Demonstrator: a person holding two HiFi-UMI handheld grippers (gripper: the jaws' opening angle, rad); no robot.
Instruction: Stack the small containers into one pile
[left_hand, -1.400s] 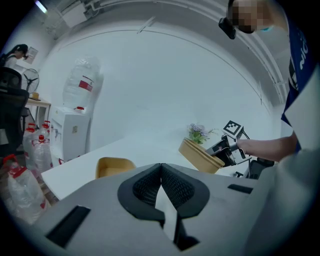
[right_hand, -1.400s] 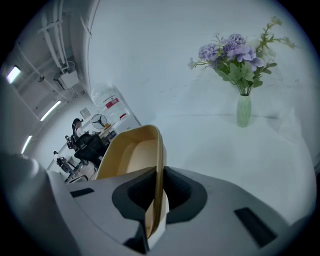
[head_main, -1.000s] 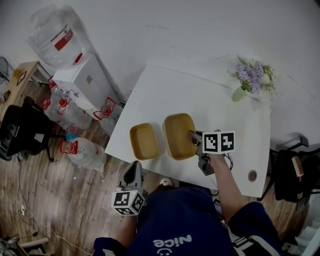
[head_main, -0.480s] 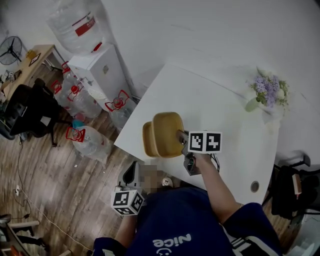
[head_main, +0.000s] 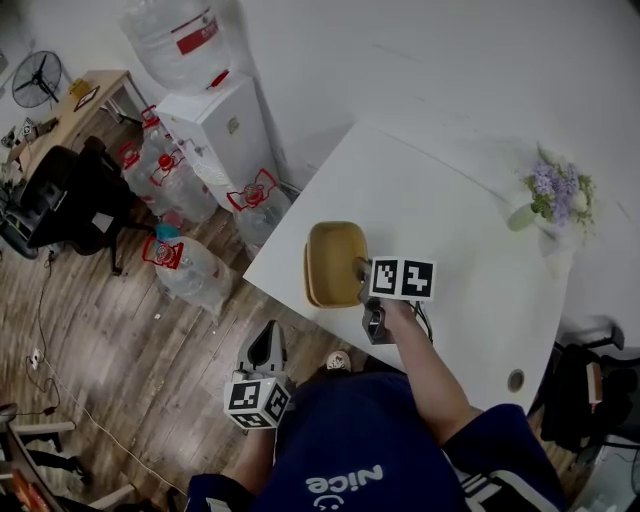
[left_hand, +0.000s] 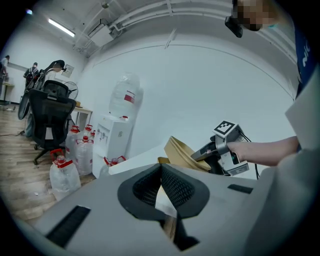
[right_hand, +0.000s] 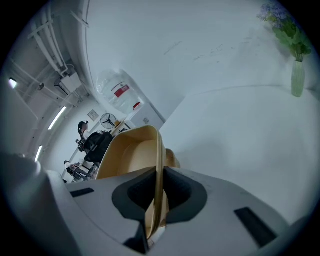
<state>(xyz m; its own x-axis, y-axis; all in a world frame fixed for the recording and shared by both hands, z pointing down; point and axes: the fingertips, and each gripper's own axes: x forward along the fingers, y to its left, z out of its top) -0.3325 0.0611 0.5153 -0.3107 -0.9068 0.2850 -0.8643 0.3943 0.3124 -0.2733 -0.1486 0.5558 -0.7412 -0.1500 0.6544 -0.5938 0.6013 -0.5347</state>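
My right gripper (head_main: 361, 274) is shut on the near rim of a yellow container (head_main: 335, 262), holding it tilted over the table's left front corner. In the right gripper view the thin yellow wall (right_hand: 150, 150) stands between the closed pads. A second yellow container (right_hand: 171, 158) lies under it, almost fully covered, with only a sliver showing. From the left gripper view the held container (left_hand: 181, 151) hangs just above that lower one (left_hand: 162, 161). My left gripper (head_main: 266, 342) sits below the table edge by my body, shut and holding nothing.
The white table (head_main: 450, 230) carries a vase of purple flowers (head_main: 553, 195) at its far right corner. Left of the table stand a water dispenser (head_main: 225, 125) and several water bottles (head_main: 190, 270) on the wooden floor. A black office chair (head_main: 70, 205) is farther left.
The right gripper has lifted the right-hand container and carried it left until it covers the other container. The left gripper stays low by my body.
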